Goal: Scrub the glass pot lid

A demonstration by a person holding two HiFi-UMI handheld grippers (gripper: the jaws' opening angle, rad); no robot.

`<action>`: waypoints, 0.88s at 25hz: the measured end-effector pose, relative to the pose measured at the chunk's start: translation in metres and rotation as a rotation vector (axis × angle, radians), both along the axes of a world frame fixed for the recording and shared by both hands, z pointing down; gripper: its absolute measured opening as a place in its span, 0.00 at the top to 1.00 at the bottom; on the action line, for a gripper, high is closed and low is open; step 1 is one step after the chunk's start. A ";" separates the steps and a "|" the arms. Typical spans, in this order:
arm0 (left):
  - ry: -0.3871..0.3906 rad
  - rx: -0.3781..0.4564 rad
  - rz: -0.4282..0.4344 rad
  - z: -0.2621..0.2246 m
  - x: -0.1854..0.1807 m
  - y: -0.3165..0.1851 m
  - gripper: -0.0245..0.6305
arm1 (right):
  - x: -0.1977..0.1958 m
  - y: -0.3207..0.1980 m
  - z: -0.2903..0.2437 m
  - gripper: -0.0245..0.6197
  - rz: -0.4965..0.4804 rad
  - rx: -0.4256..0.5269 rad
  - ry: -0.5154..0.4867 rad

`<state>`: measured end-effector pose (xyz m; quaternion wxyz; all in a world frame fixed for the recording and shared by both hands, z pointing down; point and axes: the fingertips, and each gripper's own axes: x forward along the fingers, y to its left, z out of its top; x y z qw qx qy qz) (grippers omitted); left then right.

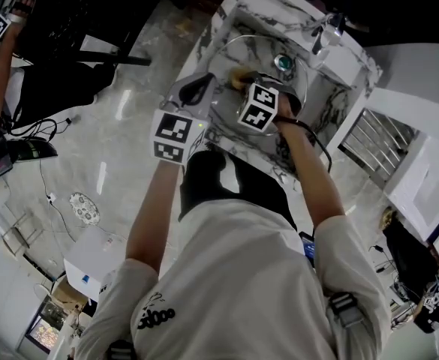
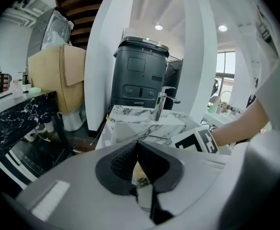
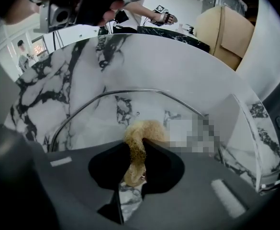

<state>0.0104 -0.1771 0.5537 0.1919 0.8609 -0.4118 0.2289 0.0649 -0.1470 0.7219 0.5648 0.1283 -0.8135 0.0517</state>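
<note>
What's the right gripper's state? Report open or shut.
Shut. The right gripper has its jaws clamped on a tan scrubber.

Two grippers: the left gripper [image 2: 138,146] and the right gripper [image 3: 134,153]. One glass lid [image 3: 104,115], one tan scrubber [image 3: 143,131], one marble sink [image 1: 345,60], one tap [image 2: 161,104], one cardboard box [image 2: 58,75] at far left, one dark bin [image 2: 140,71].

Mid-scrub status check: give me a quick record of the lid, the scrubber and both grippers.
place: marble sink
glass pot lid: in the sink, metal rim showing
left gripper: jaws closed, apparently on the lid's rim
right gripper: jaws shut on tan scrubber
contact: scrubber end pressed against the lid's glass
</note>
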 end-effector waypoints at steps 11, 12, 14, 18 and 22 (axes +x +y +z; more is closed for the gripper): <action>0.019 0.012 0.030 -0.001 0.010 0.001 0.95 | 0.001 0.061 -0.002 0.87 -0.116 -0.064 0.001; 0.020 0.012 0.033 -0.001 0.010 0.001 0.95 | 0.002 0.064 -0.002 0.87 -0.110 -0.076 0.002; 0.020 0.008 0.036 0.000 0.012 0.002 0.95 | 0.008 0.069 -0.002 0.87 -0.093 -0.094 0.005; 0.020 0.012 0.051 0.000 0.017 0.002 0.95 | 0.024 0.075 -0.003 0.87 -0.056 -0.114 0.024; 0.022 0.013 0.065 -0.001 0.020 0.002 0.95 | 0.043 0.073 -0.001 0.87 0.001 -0.129 0.032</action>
